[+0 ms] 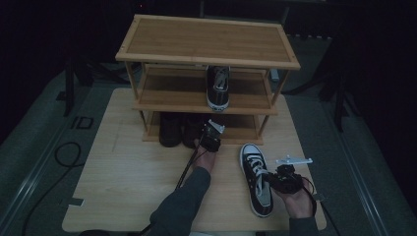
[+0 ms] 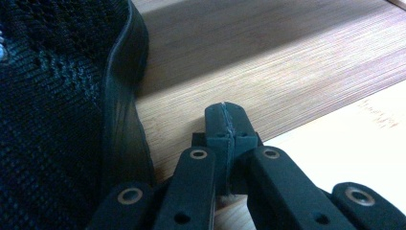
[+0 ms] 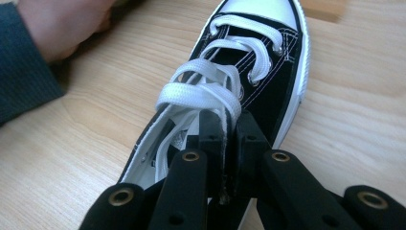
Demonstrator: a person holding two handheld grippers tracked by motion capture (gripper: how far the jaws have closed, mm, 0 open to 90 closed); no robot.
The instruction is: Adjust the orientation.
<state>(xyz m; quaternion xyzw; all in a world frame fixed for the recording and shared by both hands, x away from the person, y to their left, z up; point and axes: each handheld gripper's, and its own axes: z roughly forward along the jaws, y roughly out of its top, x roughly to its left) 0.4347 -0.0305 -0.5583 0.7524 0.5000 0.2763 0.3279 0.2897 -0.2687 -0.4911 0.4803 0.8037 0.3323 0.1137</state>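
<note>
A black-and-white canvas sneaker (image 1: 255, 176) lies on the table, toe toward the rack. My right gripper (image 1: 276, 180) is shut on its right side wall by the laces; in the right gripper view the jaws (image 3: 229, 123) pinch the sneaker's (image 3: 270, 72) upper edge. A matching sneaker (image 1: 218, 87) stands on the rack's middle shelf. My left gripper (image 1: 210, 137) is at the front of the bottom shelf, right of two dark shoes (image 1: 178, 129). Its jaws (image 2: 225, 120) are shut with nothing between them, beside a black knit shoe (image 2: 57, 110).
The three-tier bamboo shoe rack (image 1: 206, 39) stands at the back of the wooden table (image 1: 128, 177). The top shelf is bare. A black cable (image 1: 64, 155) lies on the floor at left. The other hand and sleeve (image 3: 43, 33) show at the upper left of the right gripper view.
</note>
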